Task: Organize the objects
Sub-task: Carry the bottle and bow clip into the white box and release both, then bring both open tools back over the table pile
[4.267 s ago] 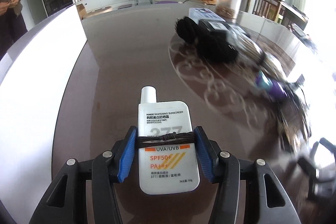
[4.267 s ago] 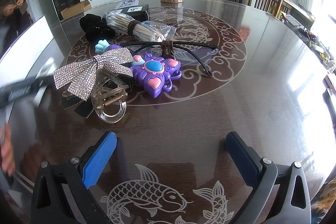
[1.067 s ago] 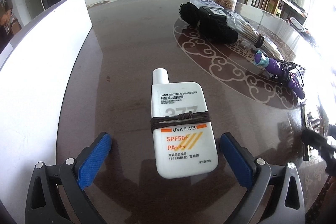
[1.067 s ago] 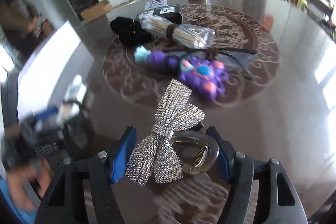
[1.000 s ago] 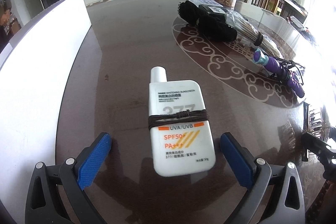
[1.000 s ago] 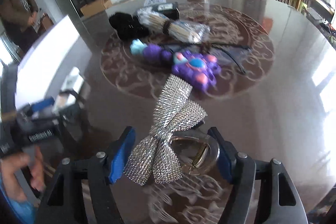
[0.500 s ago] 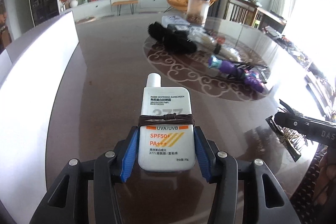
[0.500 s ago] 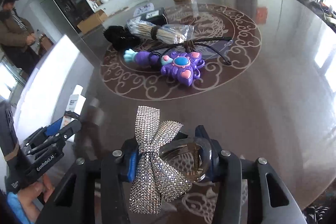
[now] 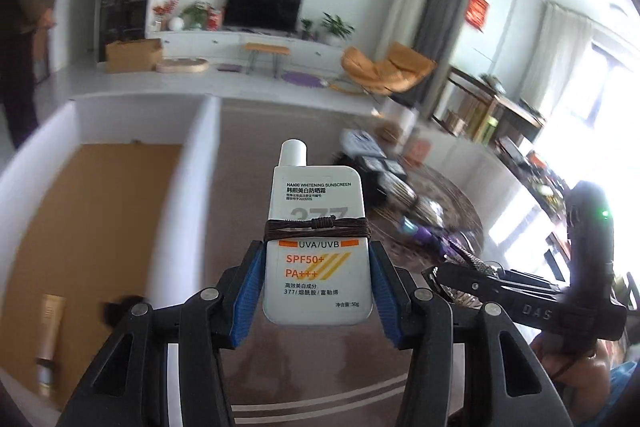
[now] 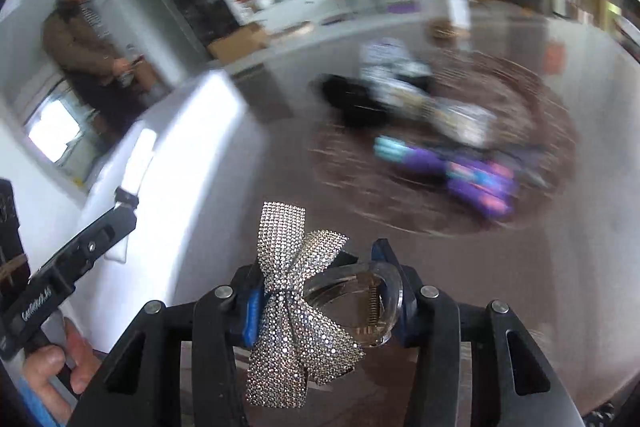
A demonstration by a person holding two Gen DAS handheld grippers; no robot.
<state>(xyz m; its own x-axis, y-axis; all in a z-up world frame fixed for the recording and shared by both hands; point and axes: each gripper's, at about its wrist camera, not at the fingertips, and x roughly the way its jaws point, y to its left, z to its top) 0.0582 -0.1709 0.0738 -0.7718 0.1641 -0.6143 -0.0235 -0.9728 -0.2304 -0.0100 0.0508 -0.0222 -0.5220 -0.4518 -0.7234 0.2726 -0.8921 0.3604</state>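
Note:
My left gripper [image 9: 316, 291] is shut on a white sunscreen bottle [image 9: 316, 247] with a brown hair tie around it, held in the air above the brown table. A white box [image 9: 176, 187] with a tan floor lies to its left; a gold tube [image 9: 48, 339] lies inside. My right gripper [image 10: 324, 295] is shut on a clear hair claw with a silver rhinestone bow [image 10: 296, 303], lifted above the table beside the white box wall [image 10: 192, 163]. The right gripper also shows in the left wrist view [image 9: 472, 275].
On the round table pattern lie a purple toy [image 10: 476, 183], a black hair item [image 10: 348, 95], a bundle of sticks in plastic [image 10: 440, 111] and small boxes [image 10: 388, 59], all blurred. A person [image 10: 84, 47] stands beyond the box.
Both grippers have risen off the table with their objects and swung left toward the white box, whose inside now shows in the left wrist view.

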